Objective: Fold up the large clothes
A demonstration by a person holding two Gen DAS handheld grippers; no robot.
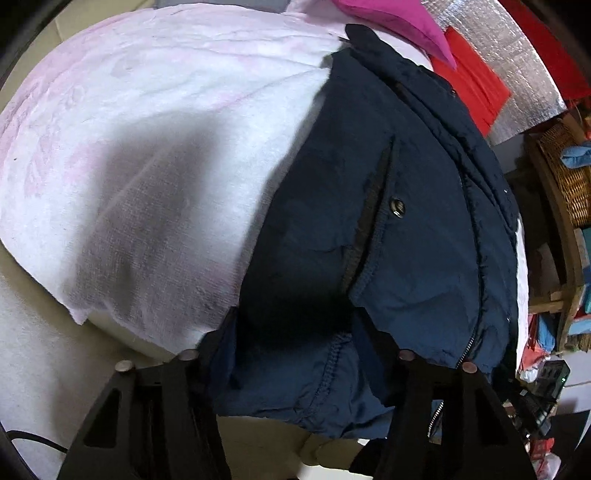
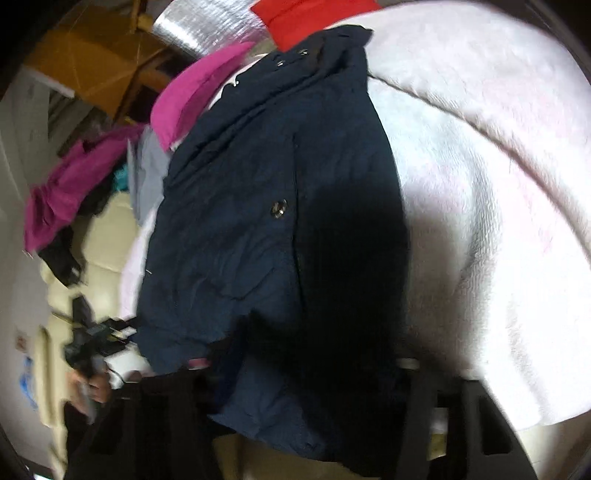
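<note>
The fingers of the left gripper (image 1: 295, 373) have the bottom edge of the dark blue jacket (image 1: 369, 229) bunched between them, but I cannot tell if they are squeezing it tight. The right gripper (image 2: 306, 398) also has the jacket's bottom edge between its fingers, and its picture is too dark and blurry to show if it is pinching.

The jacket lies flat and long on a pink and white towel (image 1: 147, 129), which covers a soft cream seat (image 1: 33, 332).

What could go wrong? If a gripper has only a little bit of cloth, the slippery jacket may slide out when it is lifted. The fingers might also grab the towel under it, and then the towel would come up too. The zipper (image 1: 465, 354) and the metal snap (image 1: 397, 206) could catch.

There is lots of open towel on one side. On the other side the jacket sits near the towel's edge. At the far end, a bright pink cloth (image 1: 399, 22) and a red cloth (image 1: 472, 85) lie close to the collar, so a fold that way has little room.
</note>
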